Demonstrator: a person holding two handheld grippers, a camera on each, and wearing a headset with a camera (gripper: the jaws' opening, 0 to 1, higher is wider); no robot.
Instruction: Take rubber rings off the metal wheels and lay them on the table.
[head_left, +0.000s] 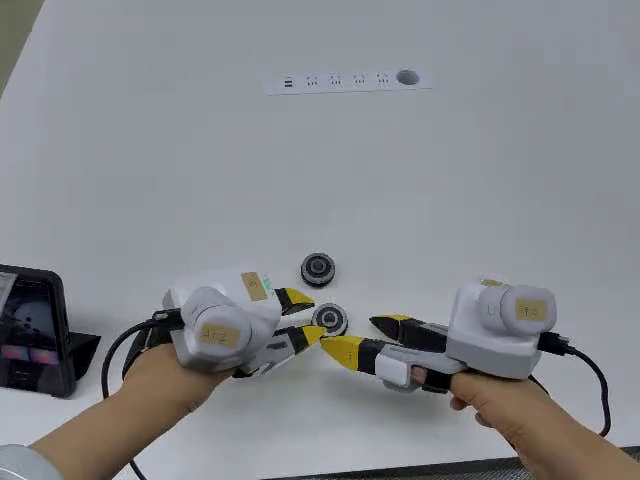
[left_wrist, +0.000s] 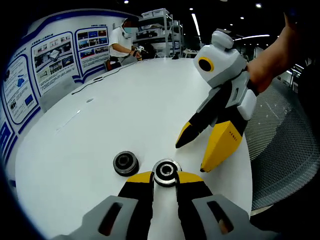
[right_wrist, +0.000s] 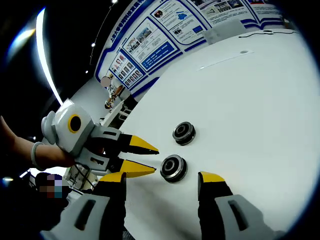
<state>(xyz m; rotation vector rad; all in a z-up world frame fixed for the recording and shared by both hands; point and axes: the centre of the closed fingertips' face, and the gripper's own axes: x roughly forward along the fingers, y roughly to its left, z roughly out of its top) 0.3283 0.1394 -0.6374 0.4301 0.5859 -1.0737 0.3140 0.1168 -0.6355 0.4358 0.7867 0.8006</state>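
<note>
A person holds two hand-held grippers over a pair of small round metal wheels near the front edge of a broad white desk. At the desk's left edge, a dark screen on a black stand sits well apart from the work.

Next along, the grey left hand-held gripper, with yellow-tipped jaws, points right. Its jaws are apart and their tips bracket the near side of the nearer metal wheel, which has a dark rubber ring around its rim. The left gripper view shows this wheel right at the gap between the tips, though it is not clear whether they press on it. The placing looks meant to steady the wheel so it cannot slide while the ring is worked off.

Just beyond, toward the desk's far edge, the second metal wheel lies flat and untouched, close beside the first but apart from it.

From the right, the matching right hand-held gripper points in with its jaws spread wide, holding nothing. One yellow tip sits low near the left hand-held gripper's tips, and the other is just right of the nearer wheel. The wide stance appears set to come around the rim and catch the ring.

Both wheels seem to wear their rings, so the stripping looks barely begun. A white power strip lies along the far edge.
</note>
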